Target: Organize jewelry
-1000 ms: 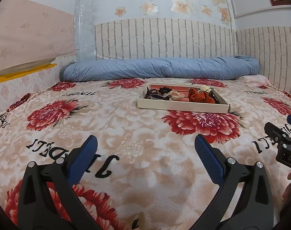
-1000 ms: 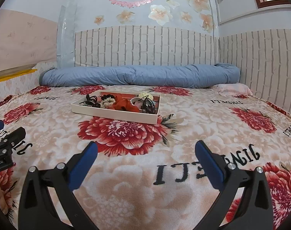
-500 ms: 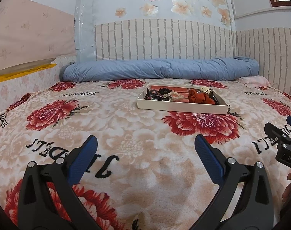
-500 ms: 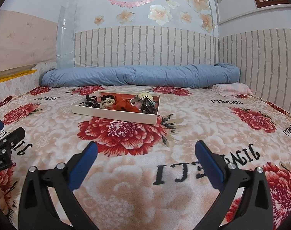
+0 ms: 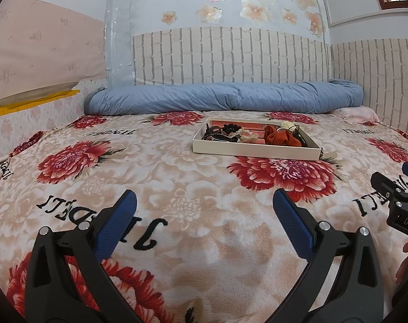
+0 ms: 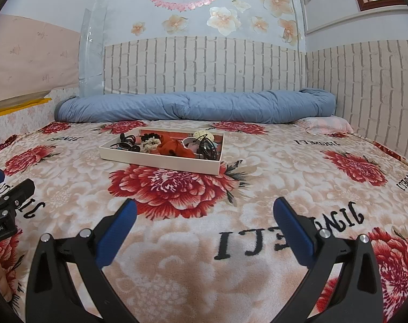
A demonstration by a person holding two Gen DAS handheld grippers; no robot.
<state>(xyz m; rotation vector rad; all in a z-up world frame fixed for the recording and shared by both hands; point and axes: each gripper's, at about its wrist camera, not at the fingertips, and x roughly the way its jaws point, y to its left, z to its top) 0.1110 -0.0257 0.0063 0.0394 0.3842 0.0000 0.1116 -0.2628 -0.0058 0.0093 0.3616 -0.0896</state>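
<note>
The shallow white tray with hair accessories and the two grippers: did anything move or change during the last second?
Nothing visibly changed. The shallow white tray lies in the same place on the flower-patterned blanket, its contents undisturbed. The left gripper and the right gripper stay open and empty, short of the tray.

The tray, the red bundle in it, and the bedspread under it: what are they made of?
Tray: likely matte card or thin board, judging by its flat cream walls and sharp corners. Red bundle: soft cloth, gathered in folds, maybe a scrunchie. Bedspread: plush fleece, with a fuzzy nap and printed flowers.
</note>
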